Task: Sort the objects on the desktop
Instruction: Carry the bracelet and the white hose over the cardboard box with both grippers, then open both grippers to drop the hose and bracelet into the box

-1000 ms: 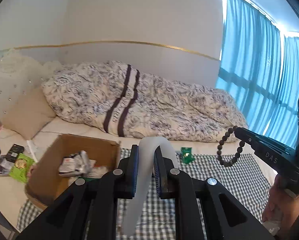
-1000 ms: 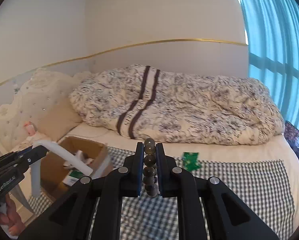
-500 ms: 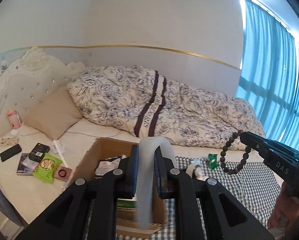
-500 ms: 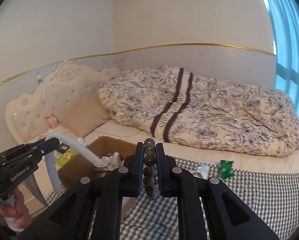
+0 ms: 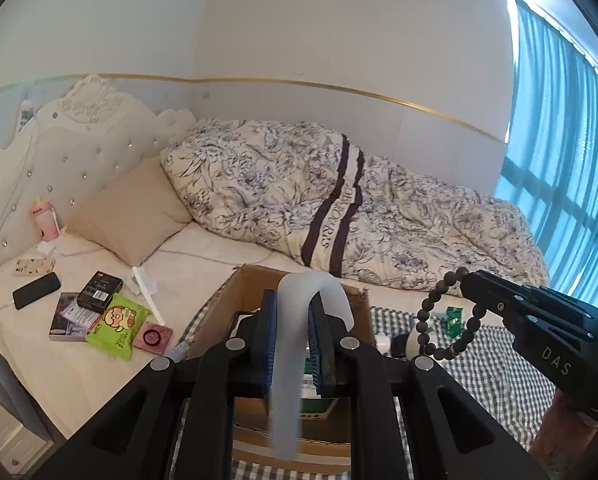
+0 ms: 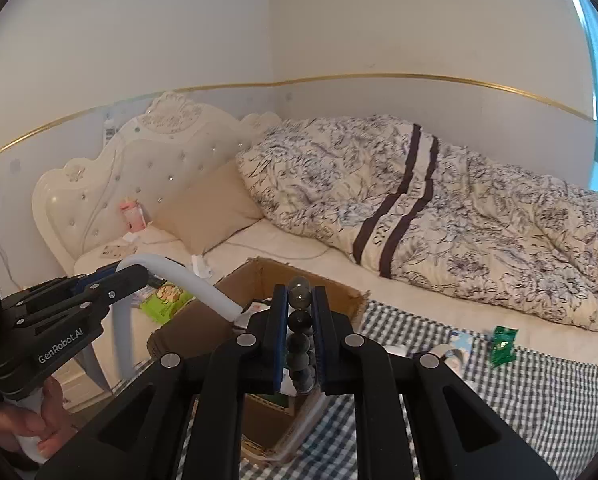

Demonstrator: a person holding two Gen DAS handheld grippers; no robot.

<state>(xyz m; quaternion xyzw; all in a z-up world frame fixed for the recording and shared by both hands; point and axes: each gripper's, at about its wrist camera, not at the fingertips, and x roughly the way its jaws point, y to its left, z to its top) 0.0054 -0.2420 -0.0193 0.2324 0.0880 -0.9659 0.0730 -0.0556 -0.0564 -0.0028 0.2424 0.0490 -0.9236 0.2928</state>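
Note:
My left gripper (image 5: 292, 312) is shut on a curved white band (image 5: 289, 360), which droops over the open cardboard box (image 5: 235, 292). From the right wrist view the same band (image 6: 191, 280) arches out of the left gripper (image 6: 133, 272) above the box (image 6: 203, 328). My right gripper (image 6: 301, 308) is shut on a dark bead bracelet (image 6: 299, 340), held above the box's right part. In the left wrist view the bracelet (image 5: 439, 320) hangs as a loop from the right gripper (image 5: 465, 278), right of the box. The box holds several packets.
The box sits on a checked cloth (image 6: 539, 392) on a bed. A green packet (image 6: 503, 344) and small items (image 6: 451, 354) lie on the cloth. Books, a green snack bag (image 5: 117, 326) and a phone (image 5: 35, 290) lie left. A floral duvet (image 5: 339, 208) fills the back.
Both grippers have swung left with their loads and now hang over the box. More of the headboard and the clutter on the left has come into view.

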